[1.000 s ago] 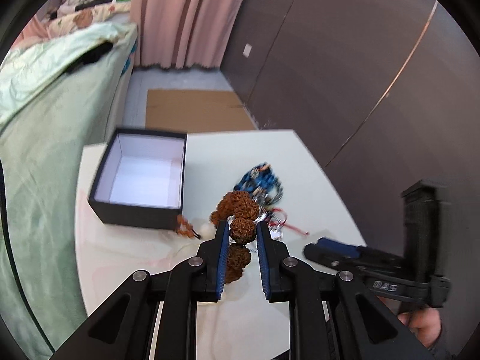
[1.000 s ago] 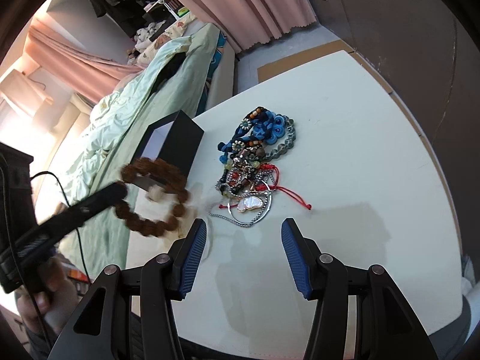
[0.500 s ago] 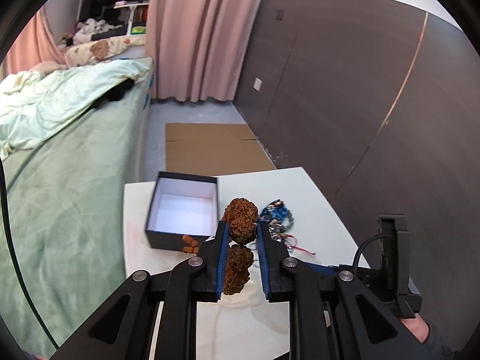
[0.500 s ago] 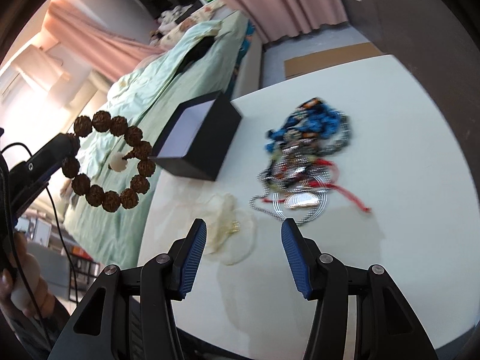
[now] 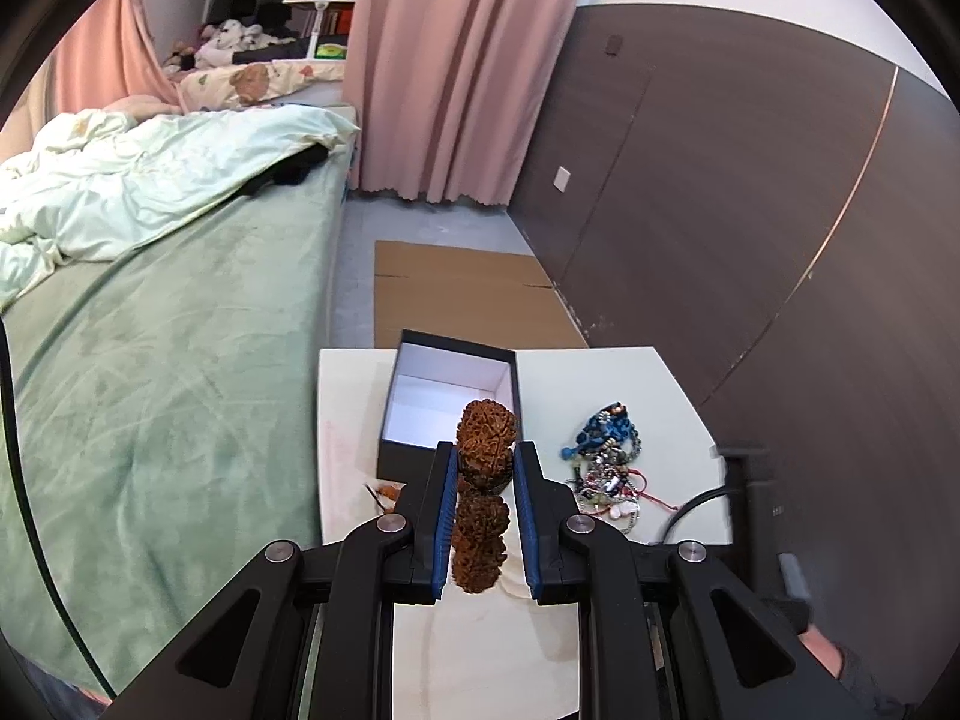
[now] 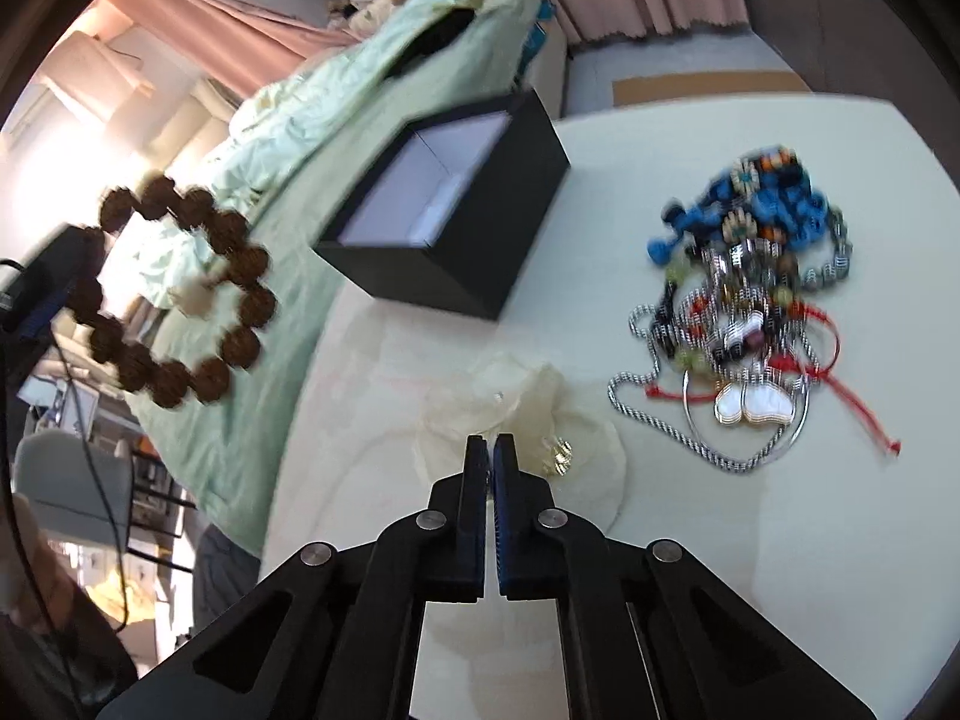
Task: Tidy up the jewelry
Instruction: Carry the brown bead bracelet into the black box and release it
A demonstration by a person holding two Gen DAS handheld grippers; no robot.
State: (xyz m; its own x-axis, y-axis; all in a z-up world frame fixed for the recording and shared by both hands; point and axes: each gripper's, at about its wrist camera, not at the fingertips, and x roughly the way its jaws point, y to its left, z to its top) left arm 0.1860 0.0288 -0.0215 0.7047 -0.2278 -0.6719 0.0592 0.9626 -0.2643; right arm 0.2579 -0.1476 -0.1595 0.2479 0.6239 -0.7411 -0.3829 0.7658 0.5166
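My left gripper (image 5: 483,456) is shut on a bracelet of big brown wrinkled beads (image 5: 486,429), held in the air in front of the open black box (image 5: 456,341). In the right wrist view the bracelet (image 6: 255,306) hangs as a ring left of the table, beside the box (image 6: 480,228). My right gripper (image 6: 489,444) is low over a cream gauze pouch (image 6: 540,408); its jaws are closing and the pads now meet with nothing between them. A tangled jewelry pile (image 6: 750,300) lies to its right on the white table (image 6: 690,540).
A green bed (image 5: 168,372) runs along the table's left edge. Flat cardboard (image 5: 456,294) lies on the floor beyond the table, and a dark wall (image 5: 750,210) is on the right. A small orange bead piece (image 5: 387,489) lies by the box's near corner.
My left gripper rose and drew back with the bracelet, so the box looks smaller. My right gripper shifted left toward the pouch and its jaws went from wide apart to shut.
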